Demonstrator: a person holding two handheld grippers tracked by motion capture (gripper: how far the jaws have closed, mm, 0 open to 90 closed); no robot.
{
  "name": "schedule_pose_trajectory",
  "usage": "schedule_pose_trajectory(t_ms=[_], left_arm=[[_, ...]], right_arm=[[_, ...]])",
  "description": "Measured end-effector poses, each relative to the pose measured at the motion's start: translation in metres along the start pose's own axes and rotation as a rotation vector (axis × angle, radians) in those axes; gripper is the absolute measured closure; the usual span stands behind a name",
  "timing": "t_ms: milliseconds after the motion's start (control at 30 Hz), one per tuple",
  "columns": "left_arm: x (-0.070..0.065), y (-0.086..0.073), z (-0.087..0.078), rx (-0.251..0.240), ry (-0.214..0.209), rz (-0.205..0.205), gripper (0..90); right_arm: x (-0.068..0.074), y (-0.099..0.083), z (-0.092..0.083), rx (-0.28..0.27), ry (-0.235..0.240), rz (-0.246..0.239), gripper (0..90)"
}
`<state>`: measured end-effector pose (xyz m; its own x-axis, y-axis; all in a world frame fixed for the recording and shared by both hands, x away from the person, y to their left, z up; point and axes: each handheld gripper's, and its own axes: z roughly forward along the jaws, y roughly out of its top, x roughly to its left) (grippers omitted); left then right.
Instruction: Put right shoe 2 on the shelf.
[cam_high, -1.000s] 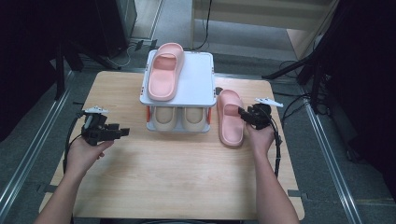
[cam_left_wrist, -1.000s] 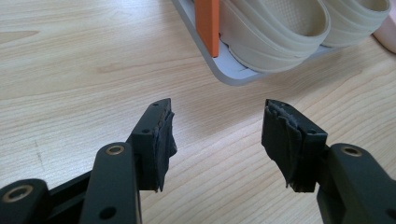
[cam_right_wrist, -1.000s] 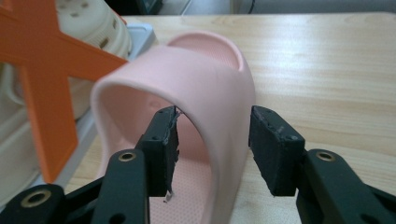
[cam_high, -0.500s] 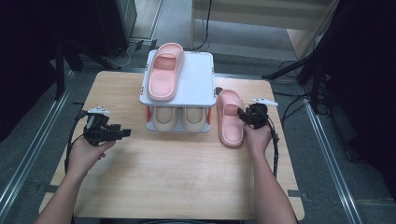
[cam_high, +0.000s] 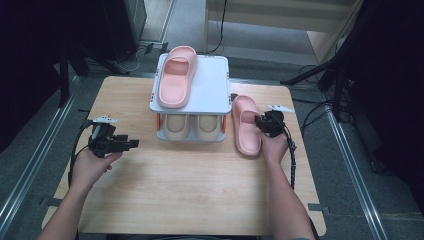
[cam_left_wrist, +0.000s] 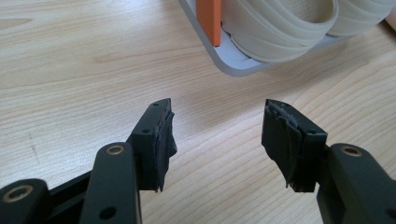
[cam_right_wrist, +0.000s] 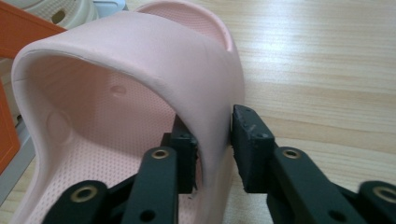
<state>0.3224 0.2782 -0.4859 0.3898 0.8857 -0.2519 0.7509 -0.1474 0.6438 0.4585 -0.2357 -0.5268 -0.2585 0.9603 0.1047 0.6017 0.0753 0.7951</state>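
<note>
Closing just now, the right gripper (cam_right_wrist: 212, 154) pinches the strap wall of the pink slipper (cam_high: 246, 125) lying right of the shoe rack (cam_high: 215, 92); such a thin bite could slip on lifting. Left gripper (cam_left_wrist: 217, 140) idles, jaws apart

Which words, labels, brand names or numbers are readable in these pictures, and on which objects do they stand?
None: no readable text shows in any view.
Pink slipper on the table: plain, no print.
Pink slipper on the rack top: no mark to read.
Beige slippers: only ridges and holes.
Rack: blank.
</note>
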Motion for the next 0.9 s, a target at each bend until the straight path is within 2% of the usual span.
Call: schedule_pose_trajectory(t_ms=[67, 133, 200, 367, 500, 600, 733, 800, 900], left_arm=[[0.000, 0.000, -0.001, -0.003, 0.000, -0.001, 43.5], [0.000, 0.000, 0.000, -0.002, -0.002, -0.002, 43.5], [0.000, 0.000, 0.001, 0.001, 0.000, -0.001, 43.5], [-0.001, 0.001, 0.003, 0.007, -0.006, 0.005, 43.5], [-0.002, 0.002, 0.004, 0.007, -0.007, 0.005, 43.5], [-0.001, 0.003, 0.004, 0.010, -0.013, 0.007, 43.4], [-0.001, 0.004, 0.005, 0.002, -0.014, 0.001, 43.5], [-0.001, 0.005, 0.006, 0.007, -0.017, 0.008, 43.5], [-0.001, 0.007, 0.006, 0.005, -0.019, 0.003, 43.5]], right_arm=[[0.001, 0.001, -0.001, 0.001, -0.014, -0.006, 78.0], [-0.001, 0.002, -0.001, 0.003, 0.001, 0.018, 82.0], [-0.005, 0.002, -0.001, 0.013, 0.036, 0.049, 82.9], [-0.005, 0.004, -0.003, 0.034, 0.033, 0.060, 84.1], [-0.003, 0.008, -0.006, 0.057, 0.015, 0.035, 84.0], [-0.003, 0.011, -0.011, 0.059, 0.024, 0.048, 84.1], [-0.001, 0.018, -0.019, 0.056, 0.013, 0.044, 84.0], [-0.001, 0.022, -0.023, 0.053, -0.004, 0.020, 83.9], [0.002, 0.028, -0.025, 0.075, -0.025, -0.020, 83.7]])
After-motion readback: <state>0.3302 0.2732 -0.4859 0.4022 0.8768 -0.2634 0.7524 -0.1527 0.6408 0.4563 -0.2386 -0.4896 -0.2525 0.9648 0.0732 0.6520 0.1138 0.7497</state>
